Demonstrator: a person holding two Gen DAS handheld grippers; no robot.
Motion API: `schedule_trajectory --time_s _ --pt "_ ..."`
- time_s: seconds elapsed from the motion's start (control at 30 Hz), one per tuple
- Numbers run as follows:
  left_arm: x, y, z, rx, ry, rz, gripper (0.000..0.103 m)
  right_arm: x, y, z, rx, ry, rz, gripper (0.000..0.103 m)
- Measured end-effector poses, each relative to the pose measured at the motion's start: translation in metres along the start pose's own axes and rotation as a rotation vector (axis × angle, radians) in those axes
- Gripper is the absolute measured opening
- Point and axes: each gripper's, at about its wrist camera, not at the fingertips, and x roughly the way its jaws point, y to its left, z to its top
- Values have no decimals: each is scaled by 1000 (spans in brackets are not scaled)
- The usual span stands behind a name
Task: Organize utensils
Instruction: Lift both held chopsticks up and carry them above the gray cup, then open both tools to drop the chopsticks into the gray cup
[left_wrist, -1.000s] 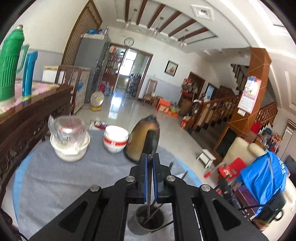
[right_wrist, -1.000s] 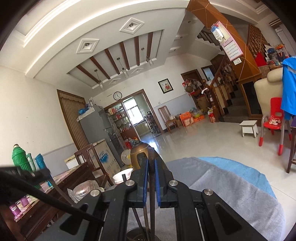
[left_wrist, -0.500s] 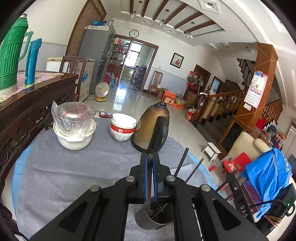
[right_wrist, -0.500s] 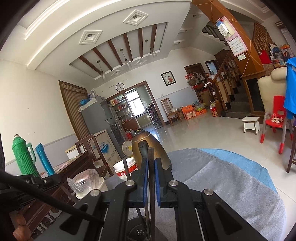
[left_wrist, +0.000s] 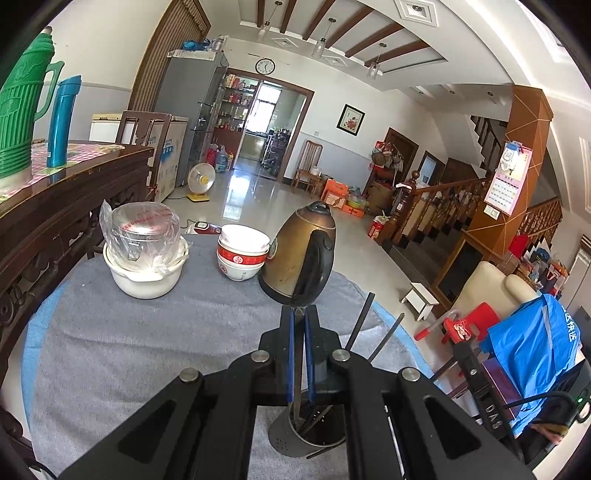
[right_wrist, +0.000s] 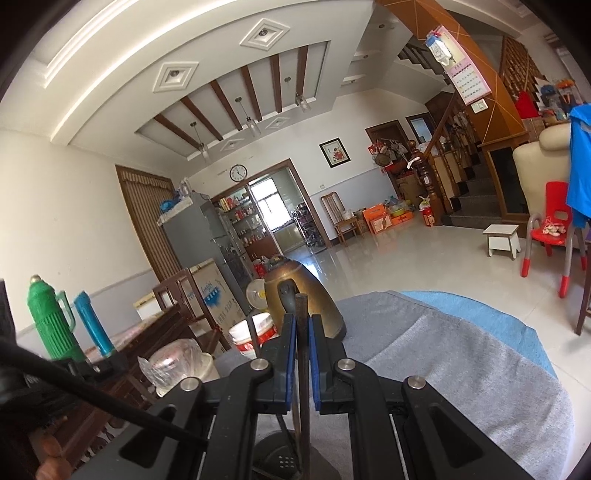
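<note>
The left tool (left_wrist: 300, 332) hangs over a round desk (left_wrist: 129, 350) covered with a grey cloth, its blue-padded fingers (left_wrist: 290, 354) drawn nearly together on a thin dark chopstick (left_wrist: 298, 369) that runs straight down between them. The lower end of that chopstick reaches into a grey metal utensil holder (left_wrist: 291, 439) standing on the cloth directly under the tool. Two more dark chopsticks (left_wrist: 360, 325) lean out of the holder toward the right, their tips well above its rim, and others lie crossed inside it.

The right tool (right_wrist: 303, 332) is likewise closed to a narrow gap around a second upright chopstick (right_wrist: 303, 369), whose top pokes out above the pads and whose shaft drops toward the holder's rim (right_wrist: 273, 454) at the bottom edge of the right wrist view. Whether its lower end is inside the holder cannot be told from here.

Farther back on the desk stand a brass-coloured kettle (left_wrist: 301, 254) with a black handle, a stack of red-and-white bowls (left_wrist: 242, 253) just beside it on the left, and a white pot (left_wrist: 144, 277) holding a clear container wrapped in plastic (left_wrist: 142, 230). On a dark wooden sideboard (left_wrist: 74, 199) to the left stand a green thermos (left_wrist: 20, 107) and a blue flask (left_wrist: 61, 122), close together.
</note>
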Motion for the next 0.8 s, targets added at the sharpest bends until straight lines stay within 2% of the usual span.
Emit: schedule_trajectory --time_s 0.23,0.33,0.43,0.6,0.8 --pt "4 -5 -3 16 5 -7 5 -26 2 31 46 -104 41 8" --pt "8 -7 -7 20 18 -13 5 -35 4 40 55 -163 29 8" --pt "11 -10 -11 30 33 -14 5 -31 5 37 42 -177 5 8" --pt "15 -12 -19 52 62 -16 5 -12 -2 23 81 -128 -35 8" --pt "12 -11 -23 88 72 16 6 17 -3 -6 30 27 -49 9"
